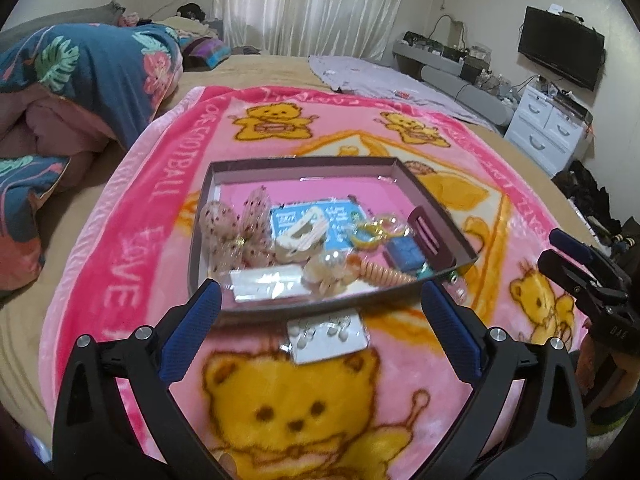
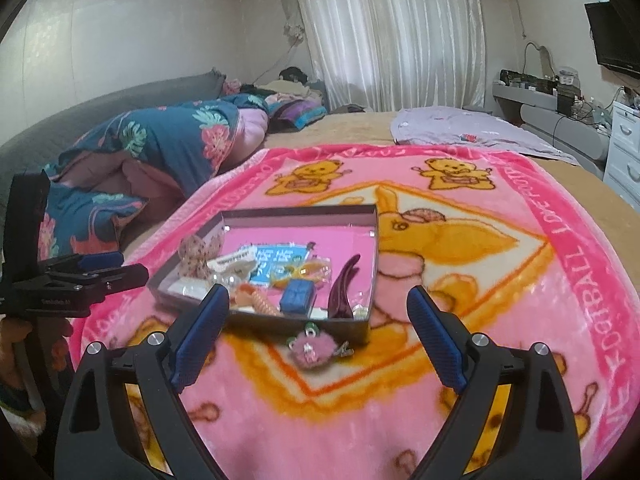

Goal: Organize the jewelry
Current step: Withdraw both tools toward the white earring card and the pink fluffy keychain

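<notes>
1. Nearest the left wrist camera, the left gripper (image 1: 320,312) has its blue-padded jaws spread wide with nothing between the pads; a card of pearl earrings (image 1: 327,335) lies on the pink bear blanket (image 1: 132,240) just below the gap.
2. Beyond the earrings sits a shallow dark box (image 1: 304,166) holding the jewelry: a dotted mesh bow (image 1: 236,232) at the left, a white hair claw (image 1: 300,236) on a blue card (image 1: 332,220), yellow rings (image 1: 372,234), a blue sponge block (image 1: 404,254), a dark red comb clip (image 1: 430,236) against the right wall, an orange spiral hair tie (image 1: 380,274) and a clear packet (image 1: 266,284) at the near edge.
3. From the right wrist camera, the right gripper (image 2: 318,312) is equally wide apart and grips nothing.
4. Only this view shows a pink fluffy hair clip (image 2: 314,347) on the blanket, just outside the box's near wall.
5. Each camera catches the other gripper at its frame edge, a hand (image 2: 16,336) beneath the left one.
</notes>
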